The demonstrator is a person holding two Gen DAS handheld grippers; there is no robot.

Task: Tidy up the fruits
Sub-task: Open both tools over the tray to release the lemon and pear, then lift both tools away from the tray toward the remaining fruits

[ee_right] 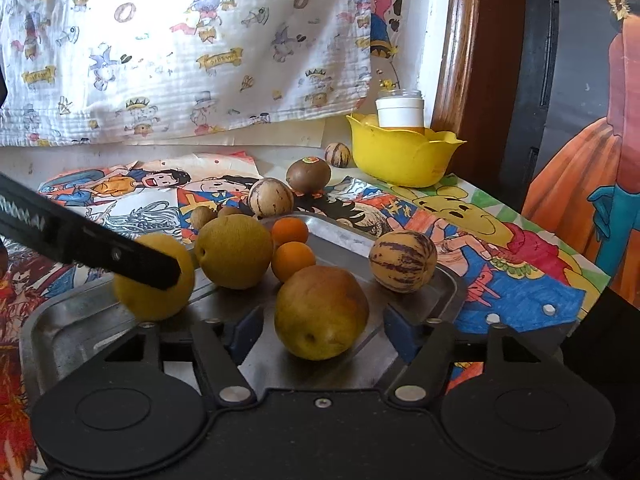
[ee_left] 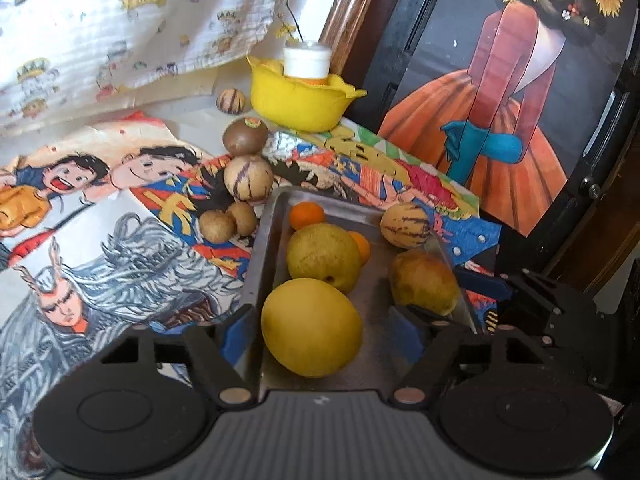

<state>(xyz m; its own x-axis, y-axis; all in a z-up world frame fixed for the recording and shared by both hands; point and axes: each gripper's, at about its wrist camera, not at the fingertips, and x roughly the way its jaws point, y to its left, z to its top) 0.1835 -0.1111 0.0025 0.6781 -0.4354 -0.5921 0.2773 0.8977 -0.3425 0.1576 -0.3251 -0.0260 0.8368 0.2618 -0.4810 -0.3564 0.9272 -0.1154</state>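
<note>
A metal tray lies on the tabletop, which is covered with coloured cartoon drawings. The left claw stands apart around a smooth yellow fruit at the tray's near end; its blue pads do not press on the fruit. The right claw is likewise apart, with a yellow-brown pear resting on the tray between its pads, untouched by them. Also in the tray are a larger yellow-green pear and two small oranges, set toward its far end. A purple-striped pepino melon sits at the tray's right rim. Outside the tray, past its far left corner, are two small brown fruits, another striped melon and a brown kiwi with a sticker. A smaller striped melon lies near the tabletop's far edge, beside a yellow bowl holding a white-capped jar. A printed cloth hangs behind.
</note>
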